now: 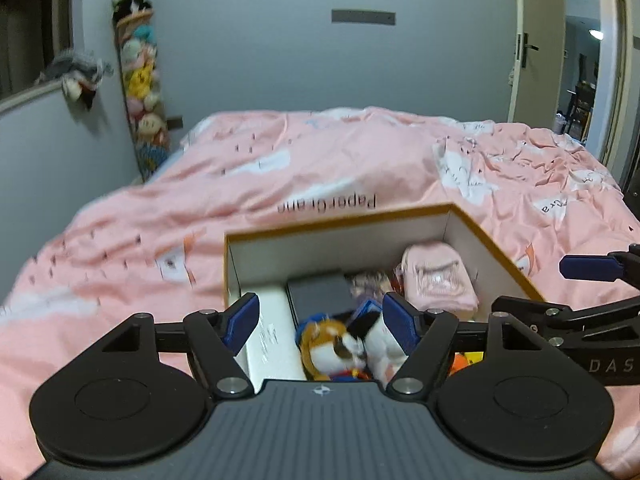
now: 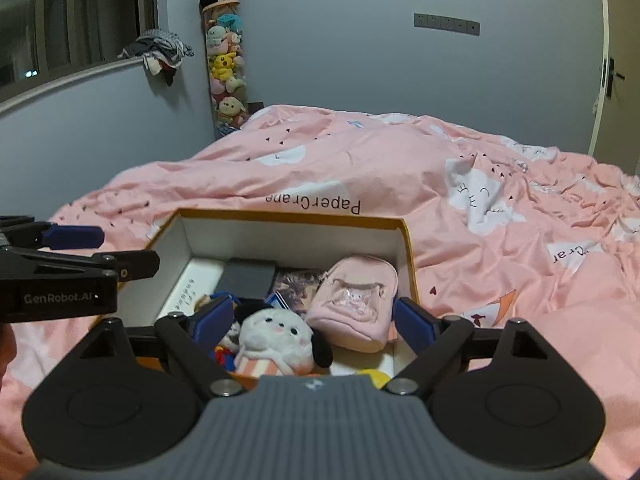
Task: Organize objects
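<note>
An open cardboard box [image 1: 340, 220] [image 2: 408, 248] with white inner walls sits on the pink bedspread. It holds a small pink backpack [image 1: 438, 276] [image 2: 356, 300], a white puppy plush [image 2: 276, 340] [image 1: 380, 344], an orange-and-white plush [image 1: 332, 344], a dark grey flat case [image 1: 320, 292] [image 2: 248, 280] and a white box [image 1: 272, 340]. My left gripper [image 1: 320, 320] is open above the box's near end, with nothing between its fingers. My right gripper [image 2: 312, 320] is open above the white puppy plush and holds nothing.
The pink bedspread [image 2: 400, 168] covers the whole bed. A tall tube of plush toys [image 2: 226, 60] with a panda on top stands in the far corner. Clothes lie on the window sill [image 2: 160, 52]. A door [image 1: 536, 48] stands open at the right.
</note>
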Tool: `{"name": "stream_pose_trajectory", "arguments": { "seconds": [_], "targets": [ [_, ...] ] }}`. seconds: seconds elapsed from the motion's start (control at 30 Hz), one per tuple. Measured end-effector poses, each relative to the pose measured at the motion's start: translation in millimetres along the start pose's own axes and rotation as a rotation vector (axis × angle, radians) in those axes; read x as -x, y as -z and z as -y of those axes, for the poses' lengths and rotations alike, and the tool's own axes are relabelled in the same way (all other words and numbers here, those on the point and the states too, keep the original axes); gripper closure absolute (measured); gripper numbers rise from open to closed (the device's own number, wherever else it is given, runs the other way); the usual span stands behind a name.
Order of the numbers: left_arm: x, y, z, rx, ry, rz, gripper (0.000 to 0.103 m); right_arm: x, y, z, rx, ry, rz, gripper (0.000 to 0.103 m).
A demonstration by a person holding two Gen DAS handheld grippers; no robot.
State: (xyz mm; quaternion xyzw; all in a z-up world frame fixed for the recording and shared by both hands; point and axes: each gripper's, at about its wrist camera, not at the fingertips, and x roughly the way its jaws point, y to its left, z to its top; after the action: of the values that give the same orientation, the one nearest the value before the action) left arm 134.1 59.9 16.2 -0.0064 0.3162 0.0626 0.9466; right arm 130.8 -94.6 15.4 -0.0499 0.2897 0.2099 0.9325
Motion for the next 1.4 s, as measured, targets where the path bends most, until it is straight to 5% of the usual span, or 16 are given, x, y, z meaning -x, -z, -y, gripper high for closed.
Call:
{"name": "stream_pose_trajectory", "arguments": {
  "seconds": [0.4,1.4],
  "targets": [
    [-16.7,32.7,1.0,0.024,-0.048,-0.009,0.021,-30.0,25.7,9.1,-0.068,0.02,-0.048,0.013],
    [-20.0,37.3,-1.9,0.024,-0.036,-0.057,0.021,-37.5,33.1,6.8,-0.043,0.008,-0.08,0.013]
  ]
}}
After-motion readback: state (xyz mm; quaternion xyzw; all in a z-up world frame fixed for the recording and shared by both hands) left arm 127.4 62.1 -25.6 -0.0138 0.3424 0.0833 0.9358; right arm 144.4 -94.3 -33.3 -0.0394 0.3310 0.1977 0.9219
